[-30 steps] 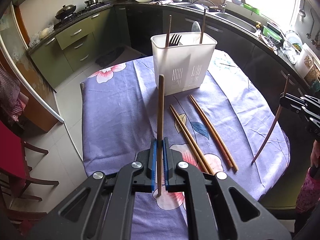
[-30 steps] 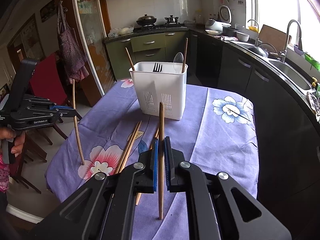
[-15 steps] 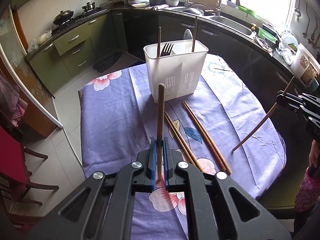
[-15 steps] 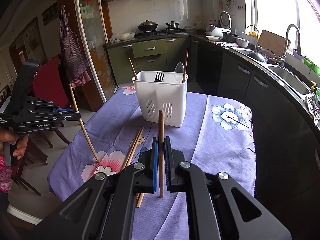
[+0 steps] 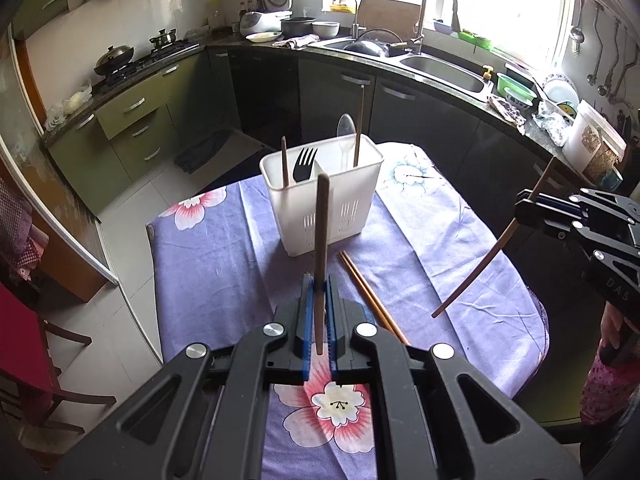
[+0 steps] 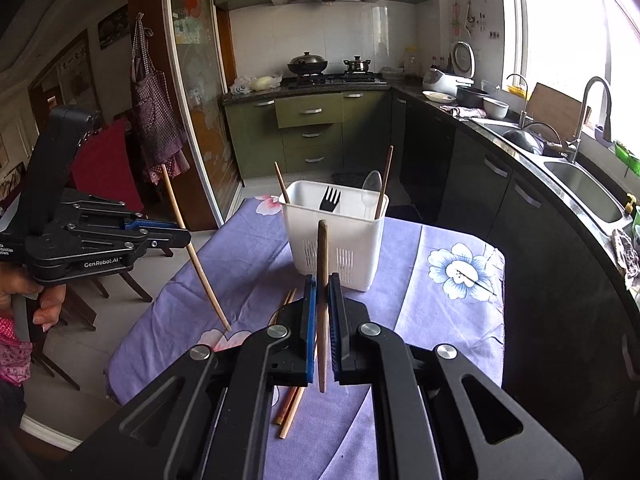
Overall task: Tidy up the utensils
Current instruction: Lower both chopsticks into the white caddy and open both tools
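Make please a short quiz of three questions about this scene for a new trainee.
1. True or false: each claw is shut on one chopstick.
2. Which utensil in the white holder is black? A spoon, B fork, C knife.
3. How many chopsticks lie on the tablecloth?

Key:
1. True: the left claw grips a chopstick; the right claw grips another chopstick.
2. B, the fork.
3. Two, a pair beside the holder.
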The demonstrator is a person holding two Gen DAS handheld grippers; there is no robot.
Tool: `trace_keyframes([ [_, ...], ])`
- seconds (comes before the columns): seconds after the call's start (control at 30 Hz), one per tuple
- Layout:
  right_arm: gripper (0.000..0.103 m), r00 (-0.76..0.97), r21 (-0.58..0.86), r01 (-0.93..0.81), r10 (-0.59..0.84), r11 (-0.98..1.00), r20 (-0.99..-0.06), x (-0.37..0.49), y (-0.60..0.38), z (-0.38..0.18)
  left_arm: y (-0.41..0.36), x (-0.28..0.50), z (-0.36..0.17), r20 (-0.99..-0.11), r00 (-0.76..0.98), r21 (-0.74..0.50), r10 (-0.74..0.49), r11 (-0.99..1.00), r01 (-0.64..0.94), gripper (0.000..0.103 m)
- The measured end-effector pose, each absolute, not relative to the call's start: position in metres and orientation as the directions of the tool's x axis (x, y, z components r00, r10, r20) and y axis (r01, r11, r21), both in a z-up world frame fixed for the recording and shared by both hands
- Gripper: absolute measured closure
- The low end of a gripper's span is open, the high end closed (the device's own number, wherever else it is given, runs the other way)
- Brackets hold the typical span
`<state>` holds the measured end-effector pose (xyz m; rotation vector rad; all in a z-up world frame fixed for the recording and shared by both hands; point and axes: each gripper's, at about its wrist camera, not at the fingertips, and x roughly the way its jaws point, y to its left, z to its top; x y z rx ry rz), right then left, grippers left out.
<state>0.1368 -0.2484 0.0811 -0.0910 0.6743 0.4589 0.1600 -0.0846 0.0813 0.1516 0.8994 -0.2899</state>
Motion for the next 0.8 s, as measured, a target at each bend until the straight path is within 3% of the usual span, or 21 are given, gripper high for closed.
trace_keyframes([
  [0.5, 0.096, 0.792, 0.083, -0.390, 0.380, 0.917, -0.477, 0.217, -0.248, 0.194, -0.122, 0.224, 0.187, -0.641, 0.729, 0.004, -0.241, 0.948, 0.317, 0.097],
  [0.8, 0.096, 0.788, 0.103, -0.365, 0.366, 0.925, -0.494, 0.297, -0.237, 0.188, -0.133, 0.291, 0.163, -0.663, 0.727, 0.013, -0.181, 0.968, 0.252, 0.097],
])
